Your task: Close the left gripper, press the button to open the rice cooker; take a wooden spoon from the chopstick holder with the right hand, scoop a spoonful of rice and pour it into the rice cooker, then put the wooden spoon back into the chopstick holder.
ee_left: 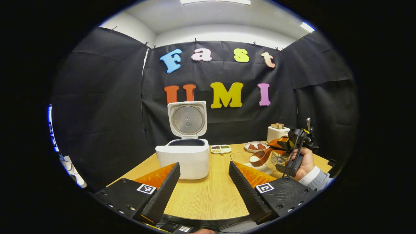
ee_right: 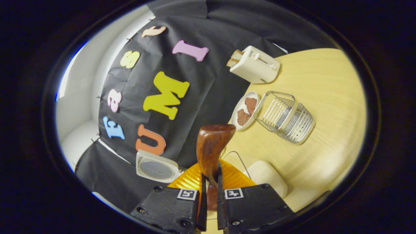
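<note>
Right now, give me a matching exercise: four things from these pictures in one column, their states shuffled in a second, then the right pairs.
Things:
1. rice cooker
2. wooden spoon
3. toaster
4. wire chopstick holder

States:
A. bread in its slots
B. lid raised
C. nothing in it
D. clamped in the right gripper, rice in its bowl

Pairs: 1-B, 2-D, 3-A, 4-C

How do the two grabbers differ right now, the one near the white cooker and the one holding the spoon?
The left gripper is open, its fingers spread wide with nothing between them; the right gripper is shut on the wooden spoon. The left gripper sits level, facing the open rice cooker; the right gripper is rolled sideways, so the table looks tilted in its view. Both carry square printed markers on their fingers.
</note>
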A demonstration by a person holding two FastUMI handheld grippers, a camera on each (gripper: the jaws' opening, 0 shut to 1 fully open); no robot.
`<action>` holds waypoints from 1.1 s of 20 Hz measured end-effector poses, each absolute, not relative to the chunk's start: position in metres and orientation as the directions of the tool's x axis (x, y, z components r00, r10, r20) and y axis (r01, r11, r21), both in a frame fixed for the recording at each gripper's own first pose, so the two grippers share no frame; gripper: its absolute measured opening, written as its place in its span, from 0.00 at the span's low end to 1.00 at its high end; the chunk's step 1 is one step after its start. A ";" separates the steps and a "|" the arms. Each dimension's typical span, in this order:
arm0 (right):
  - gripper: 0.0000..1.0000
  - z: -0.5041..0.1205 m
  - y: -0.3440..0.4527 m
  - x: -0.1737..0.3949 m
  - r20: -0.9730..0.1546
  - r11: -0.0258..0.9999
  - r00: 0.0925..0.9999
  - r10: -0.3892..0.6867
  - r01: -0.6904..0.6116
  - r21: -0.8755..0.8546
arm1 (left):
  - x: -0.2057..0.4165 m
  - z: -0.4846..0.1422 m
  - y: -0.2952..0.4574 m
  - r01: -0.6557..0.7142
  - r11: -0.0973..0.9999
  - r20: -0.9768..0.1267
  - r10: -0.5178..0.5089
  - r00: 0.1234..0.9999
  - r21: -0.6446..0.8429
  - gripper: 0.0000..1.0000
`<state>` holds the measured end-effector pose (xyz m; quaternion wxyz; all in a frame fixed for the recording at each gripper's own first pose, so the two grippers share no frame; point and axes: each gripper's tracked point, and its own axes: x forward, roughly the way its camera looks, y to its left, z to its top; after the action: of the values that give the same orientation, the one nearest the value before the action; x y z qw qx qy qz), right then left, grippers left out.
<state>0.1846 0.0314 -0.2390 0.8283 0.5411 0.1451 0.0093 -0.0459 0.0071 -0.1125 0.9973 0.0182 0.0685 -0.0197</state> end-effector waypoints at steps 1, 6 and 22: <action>0.17 -0.235 0.036 0.185 -0.213 0.365 0.959 0.186 0.134 0.921 | -0.046 -0.112 0.009 0.040 0.999 -0.135 -0.036 0.990 0.030 0.96; 0.17 -0.213 0.070 0.187 -0.145 0.245 0.956 0.257 0.080 0.966 | -0.047 -0.113 0.017 0.033 0.999 -0.140 -0.027 0.990 0.035 0.96; 0.17 -0.121 0.230 0.291 -0.106 0.475 0.928 0.358 -0.083 0.876 | -0.043 -0.132 0.081 -0.077 0.996 -0.182 0.082 0.980 0.039 0.96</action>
<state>0.2907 0.2300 -0.1212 0.8476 0.4954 0.1386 0.1300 -0.0435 0.0808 -0.1319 0.9948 0.0160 0.0919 0.0400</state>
